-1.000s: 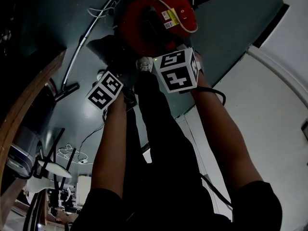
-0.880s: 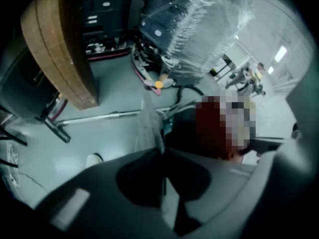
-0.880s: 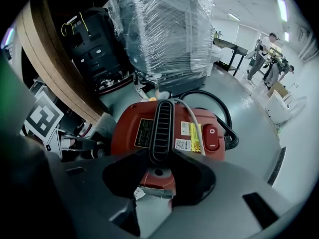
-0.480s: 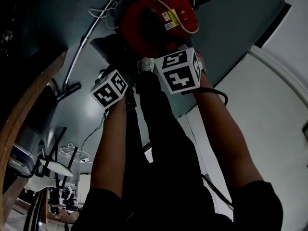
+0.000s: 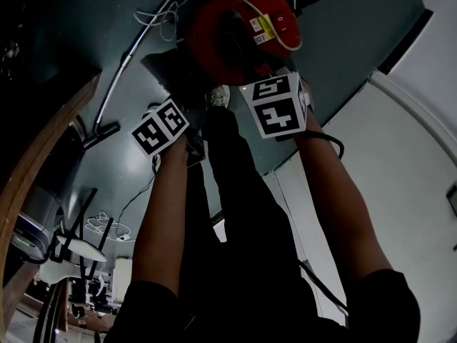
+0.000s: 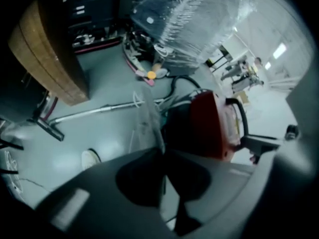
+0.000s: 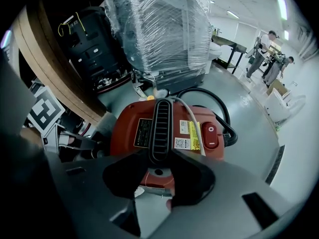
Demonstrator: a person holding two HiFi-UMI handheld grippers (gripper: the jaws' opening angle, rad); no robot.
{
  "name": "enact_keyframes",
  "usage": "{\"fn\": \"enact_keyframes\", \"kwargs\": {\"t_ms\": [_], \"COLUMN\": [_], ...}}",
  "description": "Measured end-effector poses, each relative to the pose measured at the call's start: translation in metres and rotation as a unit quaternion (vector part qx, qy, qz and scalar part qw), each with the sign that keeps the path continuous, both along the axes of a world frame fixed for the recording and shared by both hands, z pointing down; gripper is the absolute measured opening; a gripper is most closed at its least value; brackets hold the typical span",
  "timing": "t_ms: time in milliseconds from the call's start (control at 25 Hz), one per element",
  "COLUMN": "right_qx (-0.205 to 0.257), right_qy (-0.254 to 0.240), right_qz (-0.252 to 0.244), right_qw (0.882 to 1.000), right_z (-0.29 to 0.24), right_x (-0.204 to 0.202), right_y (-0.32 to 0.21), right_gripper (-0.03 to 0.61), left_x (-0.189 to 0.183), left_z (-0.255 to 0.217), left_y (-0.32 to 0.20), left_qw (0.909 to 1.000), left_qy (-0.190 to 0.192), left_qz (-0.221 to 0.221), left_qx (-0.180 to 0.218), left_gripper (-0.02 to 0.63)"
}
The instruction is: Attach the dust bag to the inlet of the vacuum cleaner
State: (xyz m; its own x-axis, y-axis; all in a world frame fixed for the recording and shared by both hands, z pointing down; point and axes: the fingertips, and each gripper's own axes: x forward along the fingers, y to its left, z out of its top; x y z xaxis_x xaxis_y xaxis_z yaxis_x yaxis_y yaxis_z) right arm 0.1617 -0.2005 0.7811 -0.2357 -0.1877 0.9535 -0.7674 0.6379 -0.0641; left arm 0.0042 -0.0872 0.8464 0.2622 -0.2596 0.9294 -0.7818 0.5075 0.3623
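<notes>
Bare floor (image 5: 343,41) lies open at the upper right of the head view, beside the red vacuum cleaner (image 5: 235,31). At upper left a metal tube (image 5: 118,77) and a white cable (image 5: 158,13) cross it, and a curved wooden panel (image 5: 39,156) crowds the left edge. Behind the vacuum a wrapped pallet (image 7: 159,34) blocks passage. The black handle (image 7: 160,123) fills the gap between the fingers of the right gripper (image 7: 159,156). The left gripper (image 6: 162,151) seems pinched on a thin clear sheet (image 6: 148,116).

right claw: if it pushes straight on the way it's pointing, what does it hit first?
The black ribbed handle on top of the red vacuum cleaner. The handle's near end sits right at the gap of the right claw; depth is unclear, so I can't tell whether they touch.
</notes>
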Motion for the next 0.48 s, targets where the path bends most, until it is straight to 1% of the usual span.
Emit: {"fn": "enact_keyframes", "kwargs": {"t_ms": [80,200,320,360,400,440,480], "right_qx": [-0.007,-0.010,-0.011,-0.011,-0.011,-0.011,-0.011], "right_qy": [0.001,0.002,0.001,0.001,0.001,0.001,0.002], "right_qz": [-0.005,-0.006,-0.005,-0.005,-0.005,-0.005,-0.005], "right_qw": [1.000,1.000,1.000,1.000,1.000,1.000,1.000], "right_z": [0.000,0.000,-0.001,-0.001,-0.001,-0.001,-0.001], "right_x": [0.000,-0.002,-0.001,-0.001,-0.001,0.000,-0.001], "right_y": [0.000,0.000,0.000,0.000,-0.001,-0.001,-0.001], "right_gripper": [0.137,0.135,0.135,0.135,0.135,0.135,0.136], "left_x": [0.005,0.005,0.008,0.010,0.011,0.013,0.015], "left_z": [0.000,0.000,0.000,0.001,0.001,0.001,0.000], "left_y": [-0.003,-0.004,-0.002,-0.002,-0.003,-0.004,-0.004], "left_qw": [0.9994,0.9952,0.9879,0.9860,0.9878,0.9929,0.9970], "left_qy": [0.030,0.067,0.108,0.120,0.120,0.104,0.078], "left_qz": [-0.016,-0.070,-0.110,-0.115,-0.100,-0.058,0.003], "left_qx": [-0.004,-0.013,-0.015,-0.013,-0.007,0.001,0.007], "left_gripper": [0.036,0.044,0.049,0.052,0.052,0.052,0.049]}}
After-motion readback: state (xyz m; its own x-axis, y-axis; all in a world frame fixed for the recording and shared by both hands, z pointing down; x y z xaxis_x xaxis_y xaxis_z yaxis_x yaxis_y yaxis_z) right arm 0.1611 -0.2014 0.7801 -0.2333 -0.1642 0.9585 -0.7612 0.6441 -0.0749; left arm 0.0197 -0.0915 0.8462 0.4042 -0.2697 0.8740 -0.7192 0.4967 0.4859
